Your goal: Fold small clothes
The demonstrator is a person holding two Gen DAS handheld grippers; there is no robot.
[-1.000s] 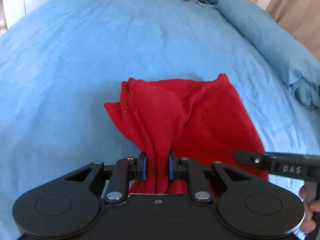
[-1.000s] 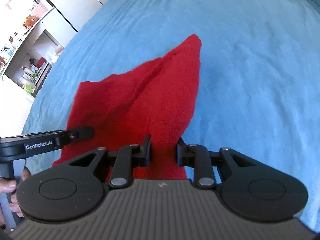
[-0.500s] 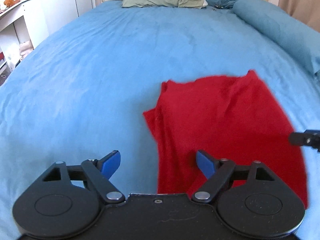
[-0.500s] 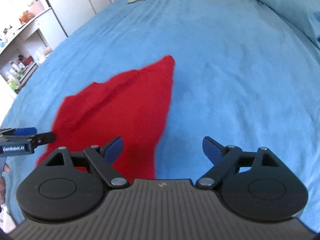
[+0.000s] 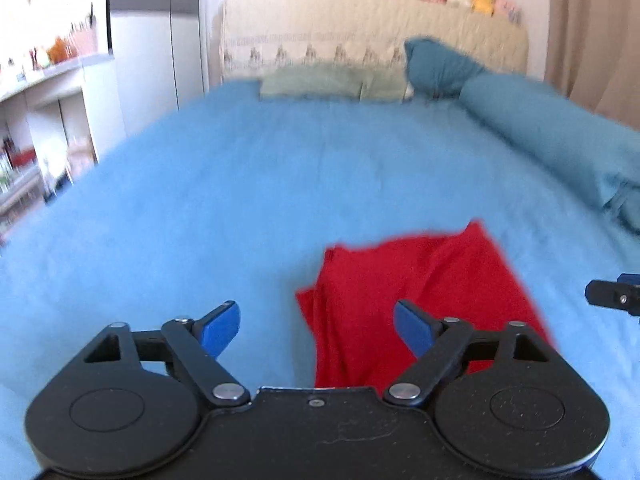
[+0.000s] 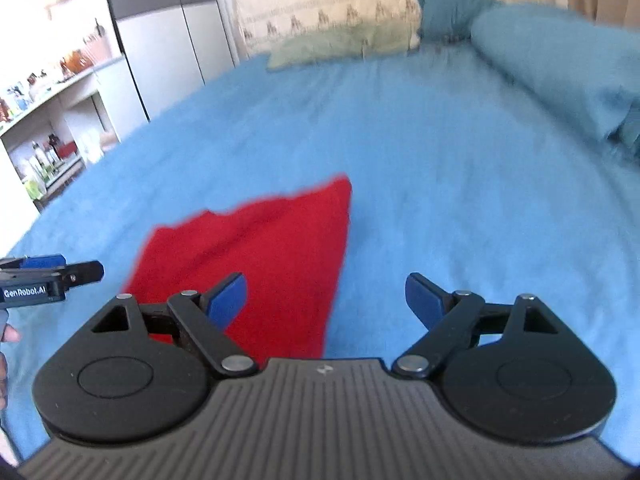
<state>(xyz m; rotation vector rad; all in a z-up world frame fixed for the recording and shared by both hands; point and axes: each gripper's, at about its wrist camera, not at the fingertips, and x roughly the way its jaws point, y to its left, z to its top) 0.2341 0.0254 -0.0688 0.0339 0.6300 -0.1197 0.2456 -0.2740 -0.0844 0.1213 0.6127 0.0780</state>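
A red cloth lies loosely spread on the blue bedspread; it also shows in the right wrist view. My left gripper is open and empty, raised above the cloth's near left edge. My right gripper is open and empty, raised above the cloth's near right edge. The right gripper's tip shows at the right edge of the left wrist view, and the left gripper's tip at the left edge of the right wrist view.
Pillows and a teal bolster lie at the bed's far end and right side. White shelves with small items stand left of the bed. Both views are blurred.
Both grippers let go of the red cloth, opened wide, and rose and tilted up; the cloth dropped onto the bed.
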